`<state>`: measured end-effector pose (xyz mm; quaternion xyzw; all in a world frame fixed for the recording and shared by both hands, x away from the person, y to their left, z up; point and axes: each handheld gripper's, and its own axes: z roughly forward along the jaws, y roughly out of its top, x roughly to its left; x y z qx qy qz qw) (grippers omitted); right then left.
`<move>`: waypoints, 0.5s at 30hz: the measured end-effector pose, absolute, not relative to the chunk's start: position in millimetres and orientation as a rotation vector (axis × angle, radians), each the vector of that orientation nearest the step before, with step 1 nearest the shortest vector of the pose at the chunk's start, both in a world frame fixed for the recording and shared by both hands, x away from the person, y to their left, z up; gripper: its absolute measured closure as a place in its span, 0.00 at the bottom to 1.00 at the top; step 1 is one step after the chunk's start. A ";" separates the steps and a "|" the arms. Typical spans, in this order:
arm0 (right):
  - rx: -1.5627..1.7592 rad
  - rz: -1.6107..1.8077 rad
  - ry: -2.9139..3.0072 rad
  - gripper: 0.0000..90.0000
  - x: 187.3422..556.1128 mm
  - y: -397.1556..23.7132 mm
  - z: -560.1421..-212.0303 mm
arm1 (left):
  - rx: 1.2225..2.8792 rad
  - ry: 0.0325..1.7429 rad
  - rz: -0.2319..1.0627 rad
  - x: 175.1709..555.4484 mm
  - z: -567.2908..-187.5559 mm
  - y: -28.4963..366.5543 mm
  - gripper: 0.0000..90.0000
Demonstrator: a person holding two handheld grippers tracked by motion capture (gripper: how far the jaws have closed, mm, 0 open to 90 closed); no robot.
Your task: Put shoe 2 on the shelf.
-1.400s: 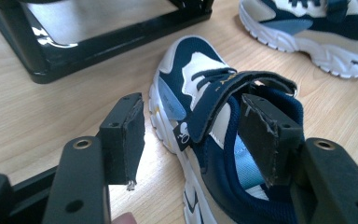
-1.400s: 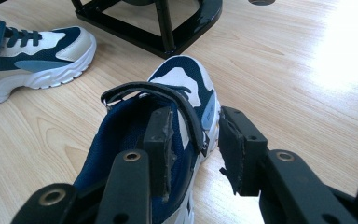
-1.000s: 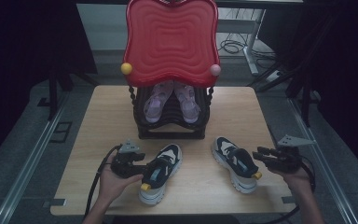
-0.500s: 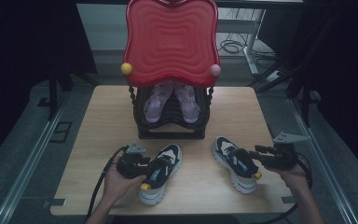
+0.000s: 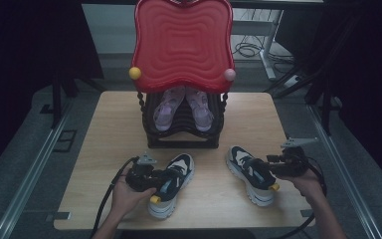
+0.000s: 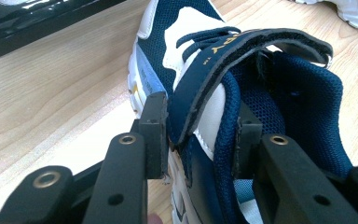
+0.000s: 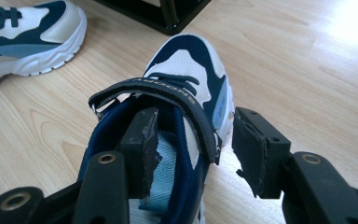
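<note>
With the left gripper [image 6: 193, 135] pinching the side wall of the left shoe [image 5: 171, 184] and the right gripper [image 7: 196, 149] spread astride the right shoe's [image 5: 251, 174] wall on the table [image 5: 104, 149], close squarely before lifting.

The heel of the left sneaker [image 6: 242, 107] is cut off below the left gripper's [image 6: 198, 140] fingers [image 6: 154, 126], the right sneaker's [image 7: 182, 88] insole is partly hidden behind one finger [image 7: 142, 140], and the strap lettering is blurred.
</note>
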<state>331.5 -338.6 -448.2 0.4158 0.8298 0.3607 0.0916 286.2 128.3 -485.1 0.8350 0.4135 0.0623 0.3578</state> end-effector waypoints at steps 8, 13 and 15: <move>1.258 0.967 2.545 0.57 341.2 -325.0 -451.1 | 2.146 1.076 0.157 286.2 -485.5 128.7 0.73; 1.295 0.887 2.576 0.60 347.5 -318.3 -456.5 | 2.138 1.082 0.157 285.8 -485.8 128.9 0.73; 1.317 0.863 2.583 0.62 349.5 -317.2 -458.5 | 2.137 1.082 0.157 285.8 -485.9 129.1 0.73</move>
